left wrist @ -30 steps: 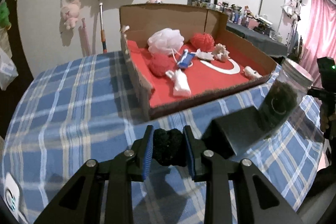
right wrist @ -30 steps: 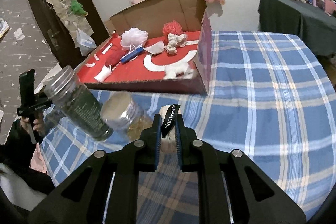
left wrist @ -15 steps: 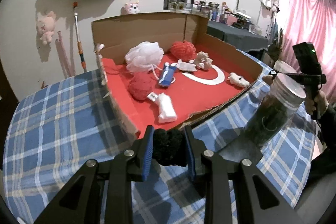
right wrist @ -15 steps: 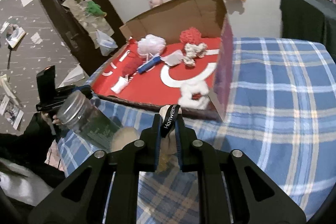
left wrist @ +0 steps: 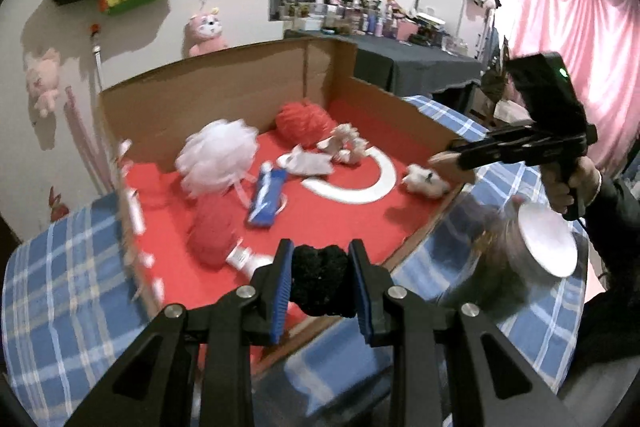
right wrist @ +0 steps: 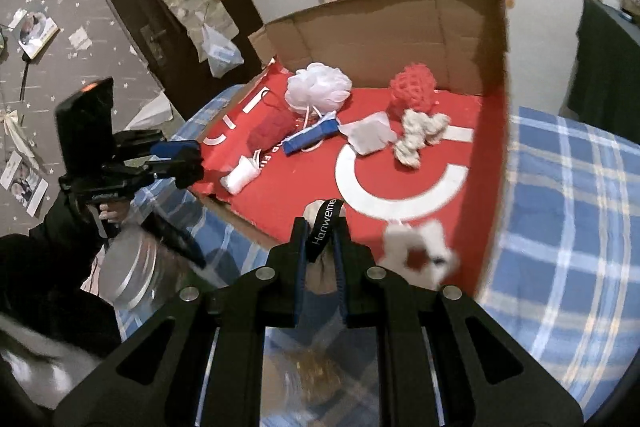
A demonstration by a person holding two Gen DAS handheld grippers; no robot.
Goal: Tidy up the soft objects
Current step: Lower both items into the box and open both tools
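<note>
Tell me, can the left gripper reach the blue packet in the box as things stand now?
Probably not: the path looks free, but the left gripper is shut on a black fluffy ball, leaving no room for the blue packet.

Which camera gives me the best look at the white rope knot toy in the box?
The right wrist view: the rope toy lies sharp and unobstructed on the red floor of the box, just in front of the red ball. The left wrist view shows it farther off, smaller and blurred.
</note>
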